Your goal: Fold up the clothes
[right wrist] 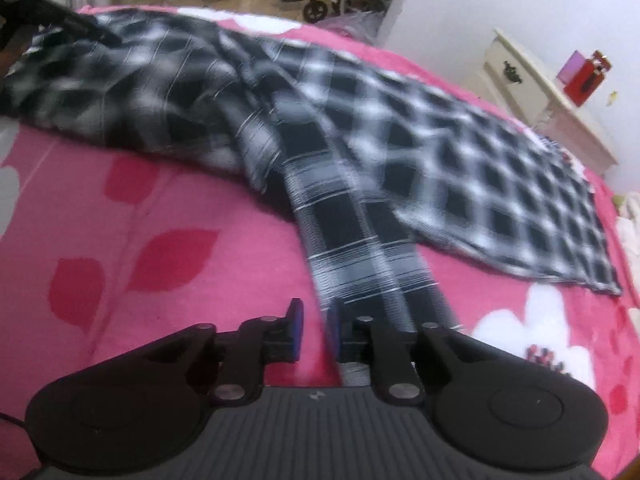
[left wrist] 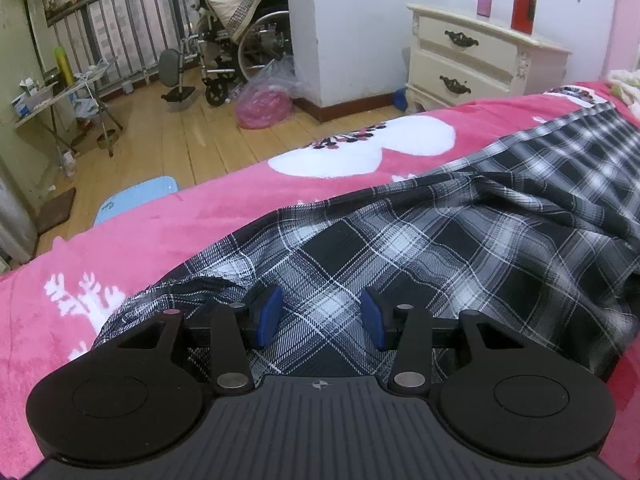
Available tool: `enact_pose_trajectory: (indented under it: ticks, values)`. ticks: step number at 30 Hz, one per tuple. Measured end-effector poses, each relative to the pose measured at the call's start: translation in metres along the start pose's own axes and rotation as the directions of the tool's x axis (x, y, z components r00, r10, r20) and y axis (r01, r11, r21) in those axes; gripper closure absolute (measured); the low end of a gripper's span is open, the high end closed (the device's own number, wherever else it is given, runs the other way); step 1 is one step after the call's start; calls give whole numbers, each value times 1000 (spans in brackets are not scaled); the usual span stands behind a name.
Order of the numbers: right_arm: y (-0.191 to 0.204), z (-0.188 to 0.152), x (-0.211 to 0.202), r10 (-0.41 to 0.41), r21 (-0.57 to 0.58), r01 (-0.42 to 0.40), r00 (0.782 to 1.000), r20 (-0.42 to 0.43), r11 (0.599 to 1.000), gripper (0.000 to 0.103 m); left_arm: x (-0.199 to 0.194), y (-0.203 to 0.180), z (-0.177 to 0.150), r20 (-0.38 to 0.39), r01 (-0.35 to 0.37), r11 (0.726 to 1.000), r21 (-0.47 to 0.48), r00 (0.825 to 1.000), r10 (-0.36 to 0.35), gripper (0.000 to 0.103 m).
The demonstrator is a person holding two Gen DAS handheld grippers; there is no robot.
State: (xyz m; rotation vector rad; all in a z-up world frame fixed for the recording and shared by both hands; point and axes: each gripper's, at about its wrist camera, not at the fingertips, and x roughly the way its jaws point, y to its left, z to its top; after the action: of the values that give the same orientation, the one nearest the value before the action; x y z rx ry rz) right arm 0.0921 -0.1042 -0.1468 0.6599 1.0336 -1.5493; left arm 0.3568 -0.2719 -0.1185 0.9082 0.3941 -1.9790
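A black-and-white plaid shirt lies spread on the pink blanket. My left gripper hovers just over its near, rumpled edge, open, with plaid cloth showing between the blue pads and nothing pinched. In the blurred right wrist view the shirt stretches across the bed and one sleeve runs straight toward me. My right gripper stands narrowly open; pink blanket shows in the gap. The sleeve's end lies under and beside the right finger, not between the pads.
The bed edge drops to a wooden floor on the left. A cream nightstand with a red bottle stands by the wall. A wheelchair and a pink plastic bag sit farther back.
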Motion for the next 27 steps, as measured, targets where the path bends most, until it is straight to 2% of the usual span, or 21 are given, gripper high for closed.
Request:
enact_pose_trajectory:
  ticks: [2, 4, 9, 13, 27]
  values:
    - [-1, -2, 8, -19, -3, 19, 1000, 1, 1000, 88, 0, 0, 0, 9, -2, 1000, 3, 1000, 2, 59]
    - [-8, 0, 7, -59, 36, 59, 998, 13, 998, 103, 1, 1, 0, 16, -6, 1000, 4, 1000, 6, 59]
    - [-32, 16, -16, -224, 18, 224, 971, 86, 975, 103, 3, 5, 2, 31, -13, 1000, -14, 999, 14, 59]
    - [-66, 45, -24, -304, 7, 305, 944, 132, 952, 103, 4, 6, 1, 44, -14, 1000, -11, 999, 14, 59]
    - [-146, 167, 46, -366, -149, 386, 920, 142, 910, 103, 7, 9, 2, 60, -11, 1000, -8, 998, 11, 59]
